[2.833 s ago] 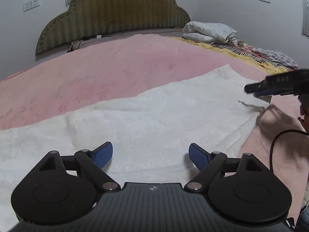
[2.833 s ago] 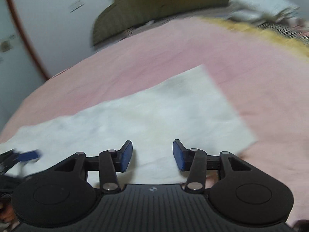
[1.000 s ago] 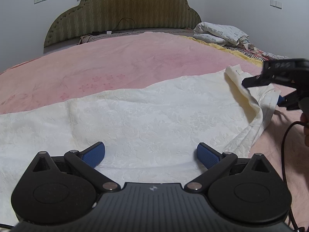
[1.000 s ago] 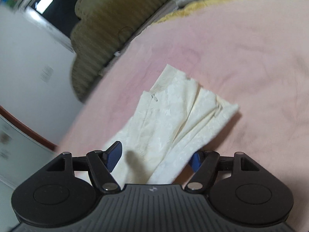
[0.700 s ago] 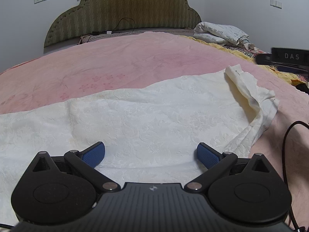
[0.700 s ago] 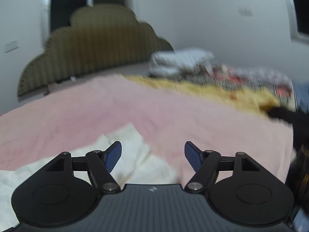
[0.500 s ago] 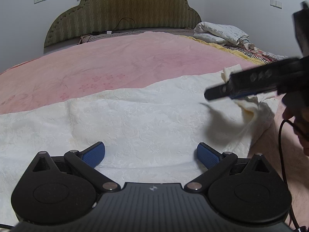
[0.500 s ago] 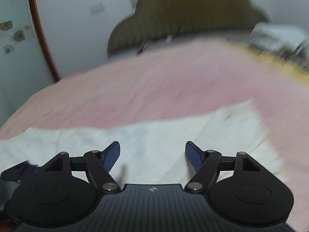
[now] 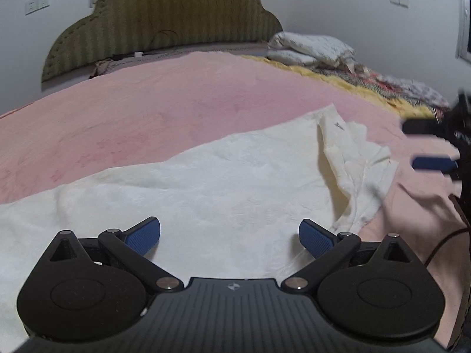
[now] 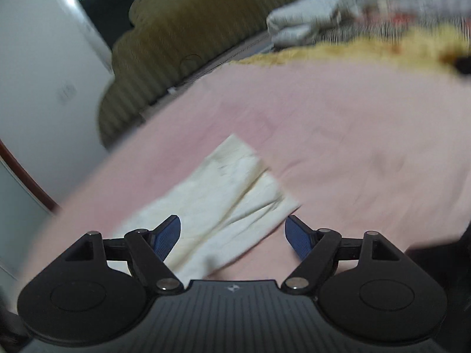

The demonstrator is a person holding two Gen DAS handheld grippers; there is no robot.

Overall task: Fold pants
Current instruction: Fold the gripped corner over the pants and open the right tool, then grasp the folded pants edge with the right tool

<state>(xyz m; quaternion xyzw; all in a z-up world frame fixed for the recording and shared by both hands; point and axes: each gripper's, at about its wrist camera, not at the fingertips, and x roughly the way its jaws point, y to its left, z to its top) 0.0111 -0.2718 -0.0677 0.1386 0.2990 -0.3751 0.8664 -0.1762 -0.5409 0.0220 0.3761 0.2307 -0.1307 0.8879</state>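
- So the pants (image 9: pixel 220 188) are cream-white with a faint embossed pattern, spread out long across the pink bedspread (image 9: pixel 176 111), running from the left side over to the right.
- Most of the fabric lies pretty flat, but the right-hand end (image 9: pixel 353 158) is rumpled: a flap is turned back on itself and bunched into a few folds, with a yellower underside showing.
- From the right wrist camera that same end (image 10: pixel 235 188) shows as a creased, layered strip lying on the pink cover. That view is blurry, so no finer detail.
- The left gripper (image 9: pixel 229 235) sits low over the middle of the pants, blue pads spread wide apart, nothing between them. Totally released.
- The right gripper (image 10: pixel 232 229) is spread wide too, hanging over the crumpled end. The cloth shows in the gap between the pads, but they aren't pinching it.
- In the left camera the right gripper (image 9: pixel 432 144) also shows at the far right edge, just beside the bunched end, its two fingers apart and clear of the fabric.
- A dark cable (image 9: pixel 441 244) curves down at the right, over the pink cover.
- Further back: an olive scalloped headboard (image 9: pixel 164 20), a pile of white bedding (image 9: pixel 312 47) and a yellow blanket edge (image 9: pixel 338 79).
- White walls behind, with outlets (image 9: pixel 36 3) up at the left.
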